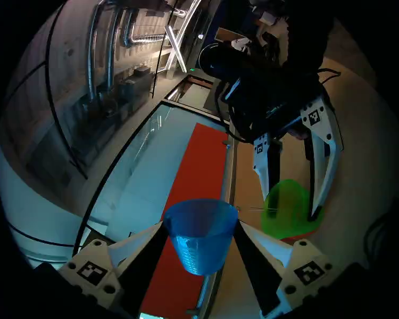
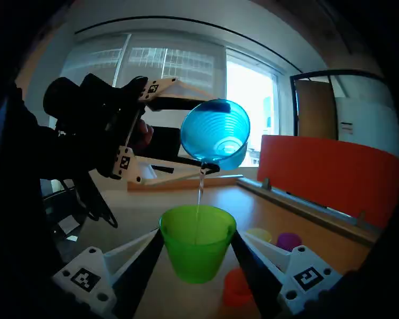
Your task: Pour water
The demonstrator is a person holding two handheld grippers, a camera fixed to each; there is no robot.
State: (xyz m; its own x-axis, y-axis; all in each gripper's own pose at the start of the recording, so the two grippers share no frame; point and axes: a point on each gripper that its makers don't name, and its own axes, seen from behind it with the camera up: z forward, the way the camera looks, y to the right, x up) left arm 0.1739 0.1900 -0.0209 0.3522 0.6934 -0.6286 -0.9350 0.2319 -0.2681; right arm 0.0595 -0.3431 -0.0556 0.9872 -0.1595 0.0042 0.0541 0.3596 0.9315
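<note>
Water (image 2: 200, 189) falling from blue plastic cup (image 2: 215, 130), left hand-held gripper (image 1: 200, 226) pinching it, right hand-held gripper (image 2: 198, 233) pinching green plastic cup (image 2: 198, 258) underneath

In the right gripper view there is a short gap between the green cup (image 2: 198, 258) and the tilted blue cup (image 2: 221, 125) above it (only a thin stream of water (image 2: 200, 191) crosses it). At the upper left, the left gripper (image 2: 214, 134) and the hand (image 2: 141, 133) holding it block the way. To the right, a yellow cup (image 2: 260, 234), a purple cup (image 2: 288, 240) and an orange cup (image 2: 235, 287) stand on the counter (image 2: 146, 212). The orange one is just beside one of the fingers (image 2: 263, 266) of the right gripper (image 2: 198, 233). Behind them a red partition (image 2: 327, 175) closes the counter edge. Left of the green cup the counter is open.
</note>
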